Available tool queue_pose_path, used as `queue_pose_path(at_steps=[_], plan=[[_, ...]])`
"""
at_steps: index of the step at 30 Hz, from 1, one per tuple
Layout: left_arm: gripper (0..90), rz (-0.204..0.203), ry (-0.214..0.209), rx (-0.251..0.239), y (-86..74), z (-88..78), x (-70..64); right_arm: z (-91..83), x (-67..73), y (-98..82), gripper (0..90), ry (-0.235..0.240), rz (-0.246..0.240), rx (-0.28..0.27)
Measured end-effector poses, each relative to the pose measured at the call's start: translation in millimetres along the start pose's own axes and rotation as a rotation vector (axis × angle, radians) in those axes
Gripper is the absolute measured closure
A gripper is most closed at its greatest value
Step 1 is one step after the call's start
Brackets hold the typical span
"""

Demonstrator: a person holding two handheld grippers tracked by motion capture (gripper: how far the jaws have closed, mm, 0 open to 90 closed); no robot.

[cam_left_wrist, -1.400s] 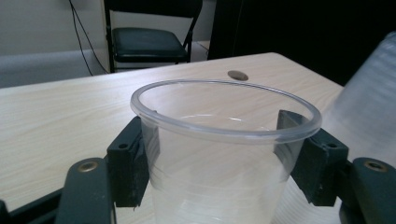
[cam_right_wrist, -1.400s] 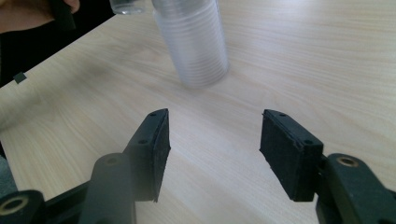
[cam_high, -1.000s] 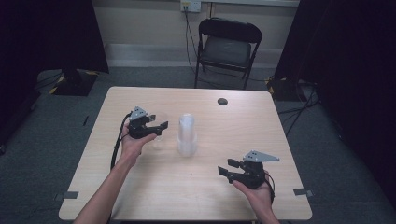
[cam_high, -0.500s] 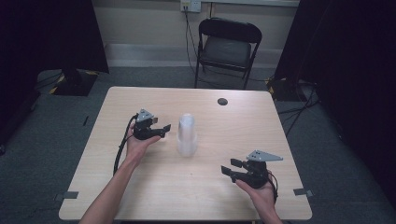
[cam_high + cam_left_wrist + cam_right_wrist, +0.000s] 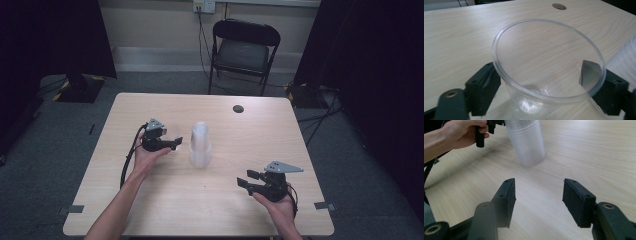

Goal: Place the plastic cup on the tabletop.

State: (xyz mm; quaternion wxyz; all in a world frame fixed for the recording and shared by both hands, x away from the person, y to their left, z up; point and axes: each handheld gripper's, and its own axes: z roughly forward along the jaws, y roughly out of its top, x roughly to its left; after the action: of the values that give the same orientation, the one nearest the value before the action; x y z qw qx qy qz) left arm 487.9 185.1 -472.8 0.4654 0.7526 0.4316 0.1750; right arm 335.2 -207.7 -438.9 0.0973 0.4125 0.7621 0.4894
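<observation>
1. Your table (image 5: 150, 210) is pale wood on grey carpet, with a black folding chair (image 5: 243, 47) beyond it.
2. A clear ribbed stack of cups (image 5: 199, 145) stands mid-table.
3. Your left gripper (image 5: 176, 143) pinches a single cup's (image 5: 549, 75) wall just left of the stack; your right gripper (image 5: 245, 180), nearer you, gapes empty.

Lab or studio recording space: bare wood-look table (image 5: 150, 210) on grey carpet (image 5: 60, 130), black curtains (image 5: 45, 35) left and right, folding chair (image 5: 242, 50) at far wall, cables, tape marks on floor.
</observation>
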Motion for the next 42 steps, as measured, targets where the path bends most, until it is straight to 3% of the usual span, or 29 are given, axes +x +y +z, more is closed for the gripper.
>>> queue_pose_path(at_steps=[6,7,9,10,11,15,18,23,27,37,40,42], plan=[[15.7,0.001,0.006,0.002,-1.7,-0.8,-1.9,-0.3,0.0,-0.1,43.9,0.003,-0.001,-0.001],[15.7,0.010,0.019,-0.009,-3.2,-1.9,-2.6,-0.3,-0.2,-0.2,43.8,0.003,0.000,-0.002],[15.7,0.028,0.033,0.012,-7.0,-4.8,-1.6,-0.5,-0.3,-0.2,43.9,0.002,0.001,-0.003],[15.7,0.021,0.048,0.014,-7.5,-6.8,-2.1,-0.5,-0.2,-0.2,43.9,0.002,0.000,-0.001],[15.9,0.008,0.035,0.015,-7.6,-9.6,-3.1,-0.6,-0.3,-0.1,43.9,0.002,-0.002,0.002],[15.9,0.018,0.049,0.045,-6.0,-17.0,-5.9,0.3,-1.4,-0.2,43.9,-0.001,0.004,0.000],[16.3,0.009,0.049,0.037,-4.7,-23.6,-3.4,-0.3,-2.3,0.2,43.9,-0.005,0.004,-0.003],[16.7,0.059,0.068,0.016,-4.5,-37.4,-3.8,-2.7,-3.8,0.2,43.9,-0.011,0.008,-0.011],[16.7,0.043,0.067,0.008,-8.5,-52.0,1.5,-3.4,-6.5,-0.2,43.9,-0.020,0.014,-0.014],[16.2,0.016,0.053,-0.005,-8.9,-87.9,-0.9,-6.5,-11.8,-0.6,43.5,-0.045,0.029,-0.028],[18.5,0.025,0.061,0.035,-20.4,-103.7,-2.4,-7.9,-14.1,-0.9,43.3,-0.052,0.031,-0.030],[18.5,0.005,0.068,0.013,-24.6,-113.8,-0.9,-8.6,-15.5,-1.6,43.3,-0.056,0.037,-0.032]])
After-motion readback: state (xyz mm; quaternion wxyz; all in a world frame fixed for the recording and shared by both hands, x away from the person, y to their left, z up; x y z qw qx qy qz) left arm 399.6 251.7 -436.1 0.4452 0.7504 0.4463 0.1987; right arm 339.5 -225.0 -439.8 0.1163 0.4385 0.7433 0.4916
